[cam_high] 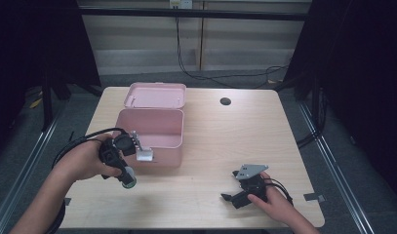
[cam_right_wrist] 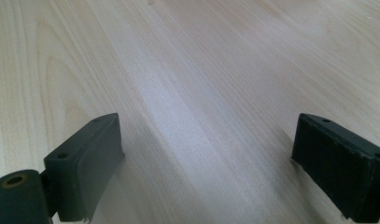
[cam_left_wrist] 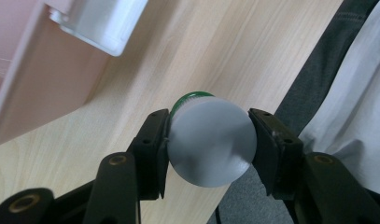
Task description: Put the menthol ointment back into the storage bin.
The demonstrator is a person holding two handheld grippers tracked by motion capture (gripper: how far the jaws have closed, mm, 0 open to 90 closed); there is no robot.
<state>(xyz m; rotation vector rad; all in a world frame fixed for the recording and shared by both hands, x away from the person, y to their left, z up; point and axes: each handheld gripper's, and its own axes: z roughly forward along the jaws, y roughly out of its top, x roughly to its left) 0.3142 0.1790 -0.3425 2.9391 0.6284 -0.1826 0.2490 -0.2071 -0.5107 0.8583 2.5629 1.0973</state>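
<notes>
High view, bottle and box: the left gripper (cam_high: 123, 168) is holding a small bottle (cam_high: 128, 179) at the near left of the table (cam_high: 225, 141); the open pink box (cam_high: 152, 134) is lying just to the far right of it, lid (cam_high: 156, 94) folded back on the far side.
High view, axis: the bottle's long axis is slanting toward the near right, green-rimmed end outermost.
High view, nearer hand: the left; the right gripper (cam_high: 233, 194) is resting low at the near right, well apart from the box.
Left gripper view, grip: jaws are clamping the bottle's (cam_left_wrist: 210, 142) round grey-white end on both sides, a green band behind; the pink box wall (cam_left_wrist: 43, 88) is sitting up-left with a white latch (cam_left_wrist: 101, 23).
Right gripper view, state: jaws are standing wide apart over bare wood (cam_right_wrist: 201, 93), nothing between.
</notes>
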